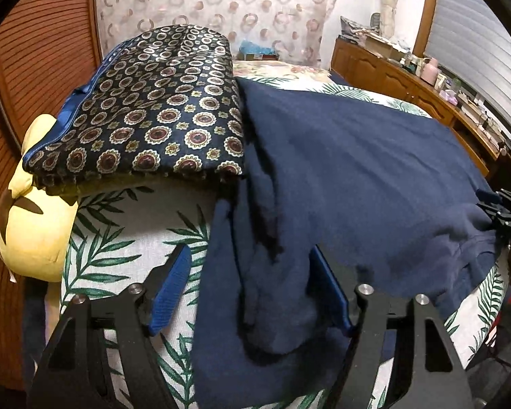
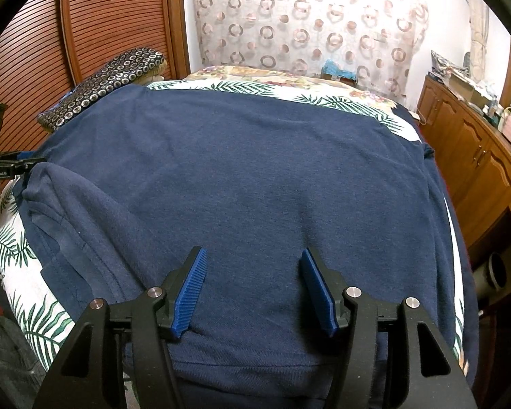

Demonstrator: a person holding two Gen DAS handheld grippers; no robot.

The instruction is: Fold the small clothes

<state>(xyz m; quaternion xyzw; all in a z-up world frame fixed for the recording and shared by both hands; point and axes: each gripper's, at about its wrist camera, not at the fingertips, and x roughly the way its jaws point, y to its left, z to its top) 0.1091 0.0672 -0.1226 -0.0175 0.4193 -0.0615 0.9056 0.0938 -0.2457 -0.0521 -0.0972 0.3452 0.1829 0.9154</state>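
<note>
A navy blue shirt lies spread over a bed with a palm-leaf sheet. Its sleeve is folded in on the left side. My right gripper is open and hovers just above the shirt's near hem. My left gripper is open at the shirt's side edge, with a hanging fold of the shirt between its blue pads; the right pad is partly covered by cloth. The right gripper shows at the far right of the left wrist view. The left gripper shows at the left edge of the right wrist view.
A dark patterned cushion lies on the bed beside the shirt, over a yellow plush toy. A louvred wooden door stands to the left. A wooden cabinet with clutter runs along the right. A curtain hangs behind.
</note>
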